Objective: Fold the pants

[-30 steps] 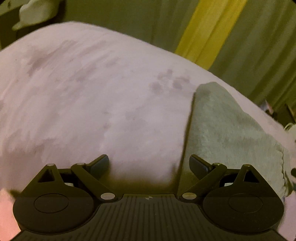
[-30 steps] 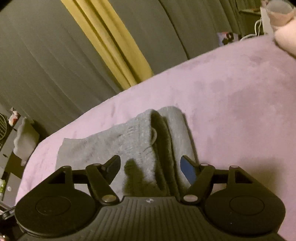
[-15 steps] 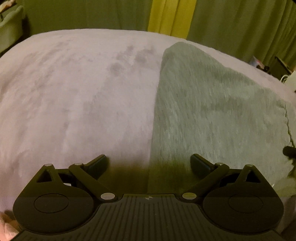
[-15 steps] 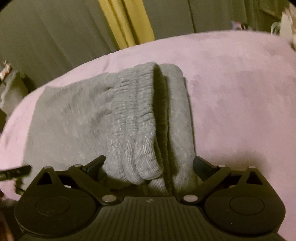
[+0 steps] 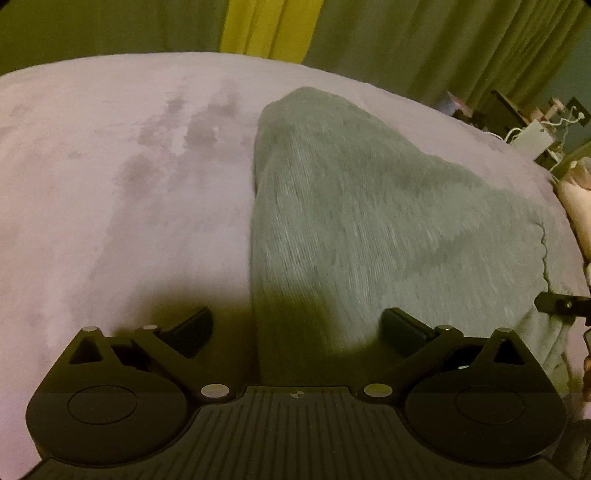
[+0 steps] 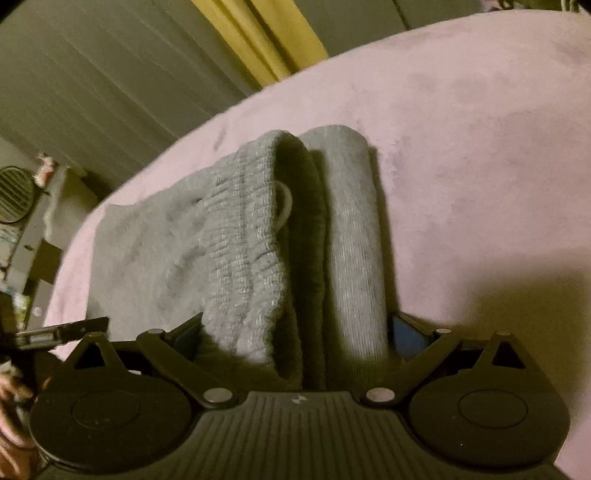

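Pants: grey pants [image 5: 369, 229] lie folded flat on the pink bed cover [image 5: 110, 184]; the ribbed waistband [image 6: 251, 258] is doubled over beside a folded leg.
Left hand-held gripper: the left hand-held gripper [image 5: 295, 328] is spread wide and released, low over the pants' left edge, one finger above the cover, the other above the cloth.
Right hand-held gripper: the right hand-held gripper [image 6: 295, 332] is released, its fingers straddling the waistband end without clamping it.
Background: green and yellow curtains [image 5: 266, 26] hang behind the bed.
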